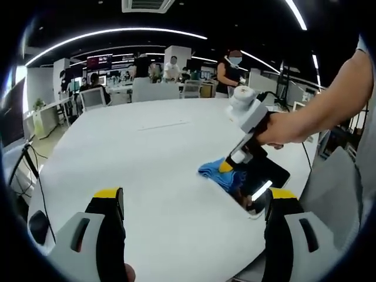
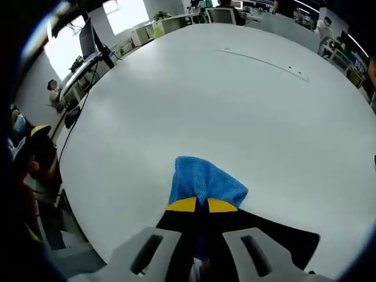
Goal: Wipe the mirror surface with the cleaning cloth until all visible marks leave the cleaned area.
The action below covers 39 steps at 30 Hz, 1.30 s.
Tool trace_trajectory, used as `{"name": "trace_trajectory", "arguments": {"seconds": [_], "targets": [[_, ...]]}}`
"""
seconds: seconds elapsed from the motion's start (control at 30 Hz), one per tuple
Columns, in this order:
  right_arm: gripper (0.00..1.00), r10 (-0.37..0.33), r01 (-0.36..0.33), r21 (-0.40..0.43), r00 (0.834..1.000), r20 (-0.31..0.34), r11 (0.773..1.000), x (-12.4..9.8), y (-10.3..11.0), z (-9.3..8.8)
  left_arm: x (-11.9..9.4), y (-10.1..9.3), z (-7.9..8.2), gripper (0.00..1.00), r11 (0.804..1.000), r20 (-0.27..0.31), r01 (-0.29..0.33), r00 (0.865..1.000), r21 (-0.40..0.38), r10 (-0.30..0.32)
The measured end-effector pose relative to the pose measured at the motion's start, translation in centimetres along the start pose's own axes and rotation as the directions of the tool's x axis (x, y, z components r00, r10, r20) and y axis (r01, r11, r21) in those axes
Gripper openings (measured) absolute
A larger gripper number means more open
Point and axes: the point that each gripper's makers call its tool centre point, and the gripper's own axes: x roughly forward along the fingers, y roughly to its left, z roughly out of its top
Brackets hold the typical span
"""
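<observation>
Nothing readable anywhere here, honestly. The wall screen (image 1: 98,61) at the far end of the office, beyond the white table (image 1: 147,153), glows reddish, but whatever it displays is far too small and blurry to make out. No label or brand mark can be made out on the blue cloth (image 2: 202,182) or the dark mirror (image 1: 264,176) lying on that table either.

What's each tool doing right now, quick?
Left tool: open, holding nothing, above the white table.
Right tool: shut on the blue cloth, at the dark mirror.
</observation>
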Motion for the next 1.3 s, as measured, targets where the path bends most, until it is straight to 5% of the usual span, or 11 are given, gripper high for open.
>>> {"name": "trace_trajectory", "arguments": {"seconds": [1.3], "targets": [[0.00,-0.058,0.059,0.062,0.998,-0.026,0.996,-2.0,-5.4,-3.0,0.6,-1.6,0.1,0.99,0.999,-0.001,0.041,0.999,0.022,-0.041]]}}
